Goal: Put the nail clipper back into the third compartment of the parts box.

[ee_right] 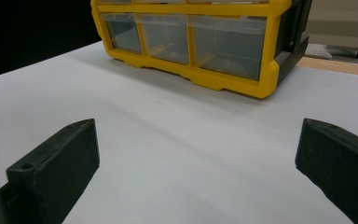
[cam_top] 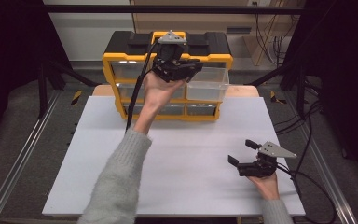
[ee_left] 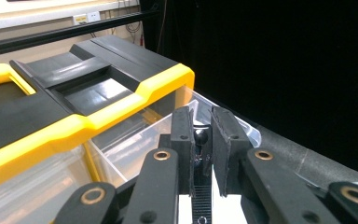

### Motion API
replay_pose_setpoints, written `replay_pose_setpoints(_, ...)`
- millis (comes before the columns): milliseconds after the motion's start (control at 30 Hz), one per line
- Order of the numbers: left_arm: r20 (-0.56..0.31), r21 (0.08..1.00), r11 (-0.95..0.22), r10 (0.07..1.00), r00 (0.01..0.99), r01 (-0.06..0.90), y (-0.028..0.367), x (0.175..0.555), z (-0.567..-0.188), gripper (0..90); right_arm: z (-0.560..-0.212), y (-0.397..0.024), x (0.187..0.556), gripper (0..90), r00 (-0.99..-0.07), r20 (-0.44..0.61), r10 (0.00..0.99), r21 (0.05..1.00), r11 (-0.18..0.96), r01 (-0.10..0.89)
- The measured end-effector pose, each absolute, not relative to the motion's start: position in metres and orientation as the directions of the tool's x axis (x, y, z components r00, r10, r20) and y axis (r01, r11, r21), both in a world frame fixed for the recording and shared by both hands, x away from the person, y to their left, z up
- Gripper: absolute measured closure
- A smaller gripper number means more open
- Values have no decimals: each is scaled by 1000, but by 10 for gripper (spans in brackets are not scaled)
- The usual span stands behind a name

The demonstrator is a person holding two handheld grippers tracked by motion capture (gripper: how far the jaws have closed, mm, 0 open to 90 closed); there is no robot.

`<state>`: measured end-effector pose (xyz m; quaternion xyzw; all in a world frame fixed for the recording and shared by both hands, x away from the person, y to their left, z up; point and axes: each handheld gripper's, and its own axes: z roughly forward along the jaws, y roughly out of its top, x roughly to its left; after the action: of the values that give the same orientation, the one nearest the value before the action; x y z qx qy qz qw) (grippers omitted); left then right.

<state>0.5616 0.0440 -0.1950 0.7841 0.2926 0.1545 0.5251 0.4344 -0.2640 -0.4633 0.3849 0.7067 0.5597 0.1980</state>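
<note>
While the left gripper (cam_top: 185, 69) hovers over the pulled-out clear drawer (cam_top: 209, 79) at the top right of the yellow organizer (cam_top: 116, 63), its fingers (ee_left: 223, 140) pinch a small dark round-headed part (ee_left: 200, 136), so the step in hand looks like dropping it in. Next, it should open over the drawer. The right gripper (cam_top: 242, 151) rests on the counter (cam_top: 182, 158), fingers wide and empty.

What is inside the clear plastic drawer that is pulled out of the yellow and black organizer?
The clear plastic drawer of the yellow and black organizer looks empty where its walls and floor show. The left gripper covers its left part, so anything lying there cannot be seen.
</note>
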Motion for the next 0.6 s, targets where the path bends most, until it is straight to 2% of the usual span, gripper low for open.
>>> replay_pose_setpoints(600, -64, 911, -275, 643, 763, 307, 36, 580, -197, 790, -463, -264, 434, 4, -627, 150, 765, 944, 78, 322)
